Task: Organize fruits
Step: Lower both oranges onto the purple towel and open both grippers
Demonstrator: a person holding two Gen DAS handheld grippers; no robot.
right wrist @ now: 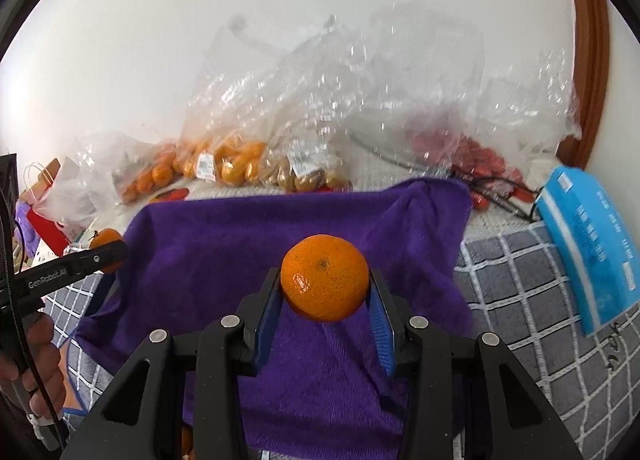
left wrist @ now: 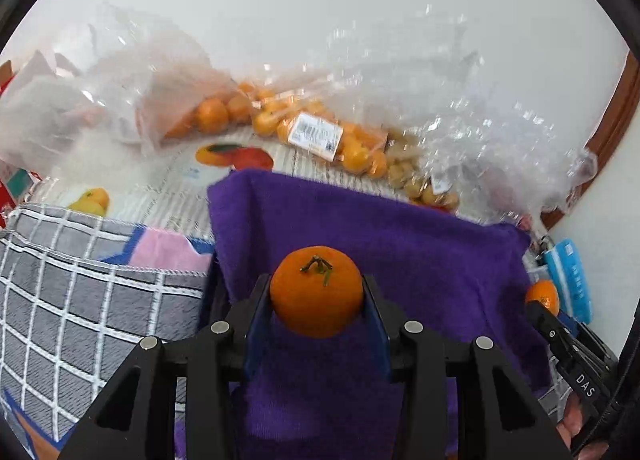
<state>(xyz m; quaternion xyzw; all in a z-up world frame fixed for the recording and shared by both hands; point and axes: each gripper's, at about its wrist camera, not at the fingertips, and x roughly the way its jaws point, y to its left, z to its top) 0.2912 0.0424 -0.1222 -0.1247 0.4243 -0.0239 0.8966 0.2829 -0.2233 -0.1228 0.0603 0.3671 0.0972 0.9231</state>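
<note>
Orange fruit sits in both my tools. My left gripper (left wrist: 317,292) pinches a tangerine with a stem (left wrist: 317,291), its blue pads (left wrist: 256,324) pressed against the sides; my right gripper (right wrist: 325,280) clamps a second tangerine (right wrist: 325,278) the same way. Both hang over a purple towel (left wrist: 420,252) — it lies on a grey checked cloth (left wrist: 60,300). Beyond the towel, against the white wall, clear plastic bags of oranges (left wrist: 320,132) lie beside a bag of small yellowish fruit (right wrist: 304,176), and farther right a bag of red fruit (right wrist: 476,156). A blue pack (right wrist: 592,244) rests at the right — on the checked cloth.
</note>
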